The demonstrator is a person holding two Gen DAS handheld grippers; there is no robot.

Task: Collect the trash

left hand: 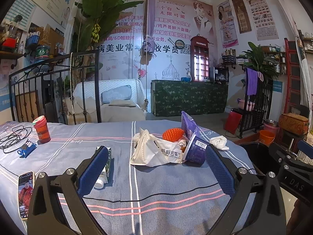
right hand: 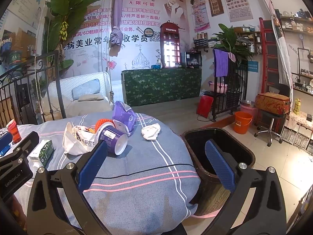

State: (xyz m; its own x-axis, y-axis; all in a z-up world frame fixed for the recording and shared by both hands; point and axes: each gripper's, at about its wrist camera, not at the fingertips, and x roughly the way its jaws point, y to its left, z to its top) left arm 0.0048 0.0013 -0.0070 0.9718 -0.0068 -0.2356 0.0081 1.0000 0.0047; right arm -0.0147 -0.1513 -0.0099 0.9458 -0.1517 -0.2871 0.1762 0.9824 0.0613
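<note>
Two blue-padded fingers of the left hand-held gripper [left hand: 156, 166] stand wide apart over the bed [left hand: 166, 192] in the left wrist view, holding nothing; a green-and-white carton [left hand: 104, 166] lies on its side just beside the left finger, toward the bed's left half. Ahead, near the far edge of the bed, a pile of trash sits together: a white paper bag [left hand: 154, 152], a purple cup [left hand: 195, 150] tipped on its side against it, an orange net [left hand: 173, 134] behind, and a purple pouch [left hand: 188, 124] standing up at the back. A crumpled tissue [left hand: 219, 142] lies apart near the right edge. At the left edge are a red-lidded cup [left hand: 41, 129], a blue wrapper [left hand: 27, 149], a tangle of black cable [left hand: 13, 138] and a phone [left hand: 25, 193]. In the right wrist view the right hand-held gripper [right hand: 156, 166] is likewise spread open and empty, its left finger over the bed's right edge and its right finger over the black trash bin [right hand: 219, 152] standing on the floor against that edge; the purple cup [right hand: 112, 140] lies just past the left finger, the crumpled tissue [right hand: 150, 131] further right
</note>
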